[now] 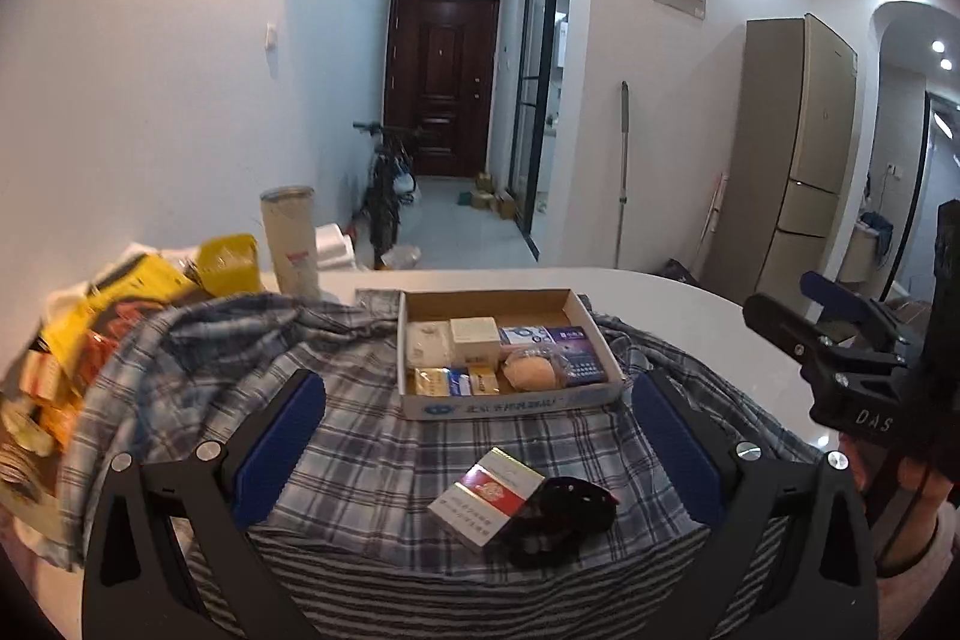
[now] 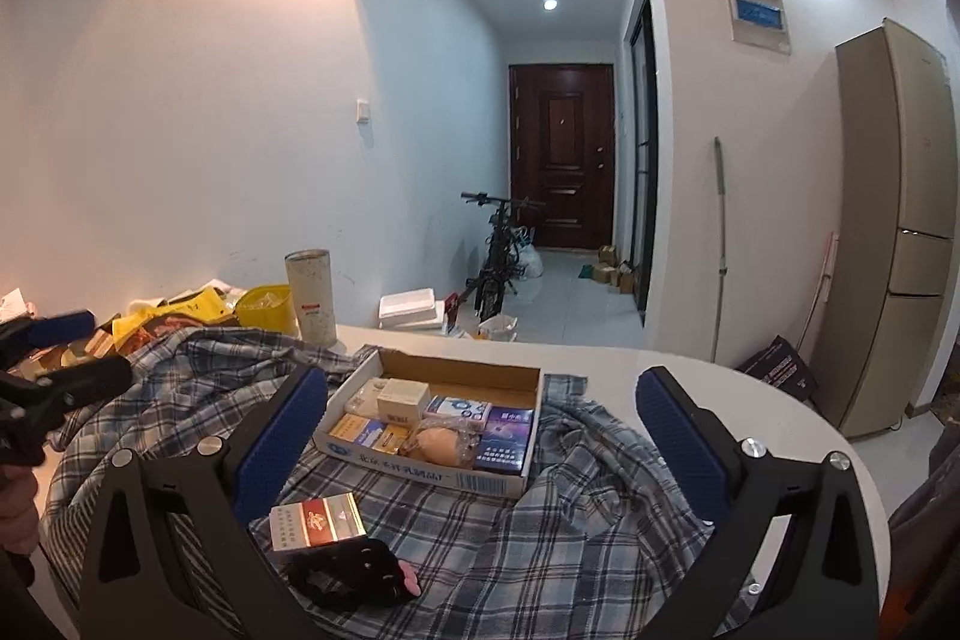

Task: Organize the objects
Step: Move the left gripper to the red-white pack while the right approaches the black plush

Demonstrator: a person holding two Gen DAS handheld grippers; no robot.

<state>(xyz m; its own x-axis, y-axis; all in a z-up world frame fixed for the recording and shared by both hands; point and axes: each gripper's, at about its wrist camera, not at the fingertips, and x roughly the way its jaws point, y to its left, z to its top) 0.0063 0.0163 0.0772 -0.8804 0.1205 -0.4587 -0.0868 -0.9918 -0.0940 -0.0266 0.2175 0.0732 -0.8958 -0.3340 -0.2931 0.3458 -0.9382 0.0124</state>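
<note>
Red-and-white cardboard cigarette pack (image 1: 480,505), lying on plaid shirt cloth (image 1: 384,466) over the table beside a black glove (image 1: 555,520) (light, rigid, likely crushable; best pinched across its long sides), left gripper (image 1: 474,430) and right gripper (image 2: 480,436) both spread, empty.

One cardboard box (image 1: 507,403) holding roughly eight small packs, one red cigarette pack (image 1: 483,499), one black glove (image 1: 558,520) — and one tall canister (image 1: 291,244).

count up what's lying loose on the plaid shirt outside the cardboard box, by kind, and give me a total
Red and white cigarette pack: 1
Black glove: 1
Total: 2
Both lie side by side on the plaid shirt, in front of the cardboard box.
</note>
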